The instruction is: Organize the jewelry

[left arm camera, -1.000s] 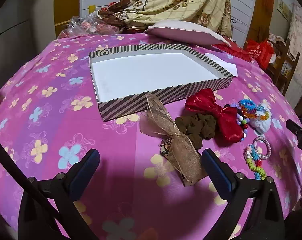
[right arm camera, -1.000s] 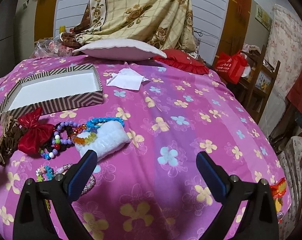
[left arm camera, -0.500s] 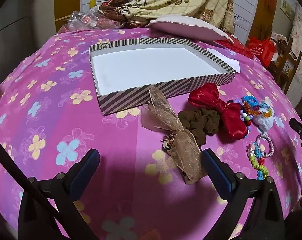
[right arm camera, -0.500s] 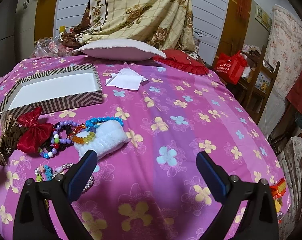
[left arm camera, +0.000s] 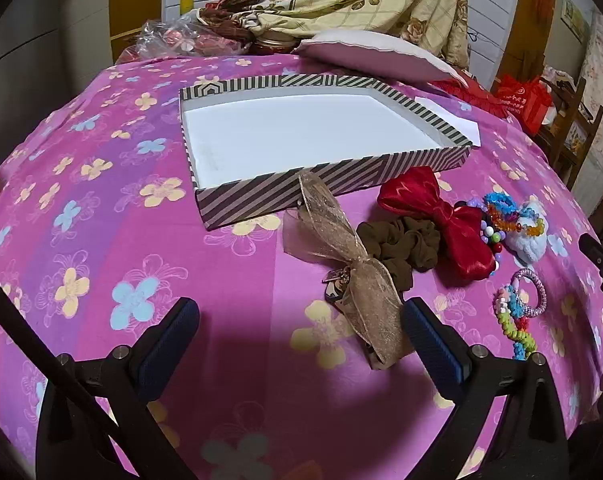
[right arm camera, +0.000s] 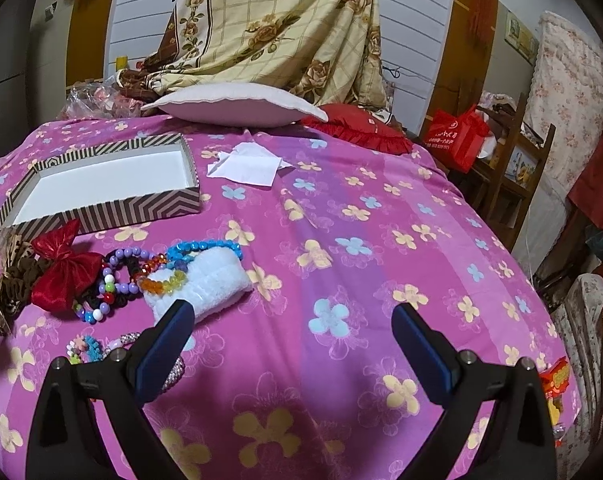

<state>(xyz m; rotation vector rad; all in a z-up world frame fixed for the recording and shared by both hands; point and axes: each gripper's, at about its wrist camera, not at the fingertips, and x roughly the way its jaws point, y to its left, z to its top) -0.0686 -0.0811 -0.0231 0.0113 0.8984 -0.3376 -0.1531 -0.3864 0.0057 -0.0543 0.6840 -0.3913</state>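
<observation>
A striped box with a white, bare inside lies on the pink flowered bedspread. In front of it lie a tan sheer bow, a brown scrunchie, a red satin bow, bead bracelets on a white fluffy piece, and more small bracelets. My left gripper is open, low over the cloth, with the tan bow's tail by its right finger. My right gripper is open over bare cloth, right of the white piece.
A white pillow and a red cushion lie at the far side with a hanging patterned cloth. White paper lies right of the box. A wooden rack with a red bag stands beyond the bed's right edge.
The left gripper has moved forward and a little lower toward the tan bow and the box. The right gripper has barely shifted. Both stay open.
</observation>
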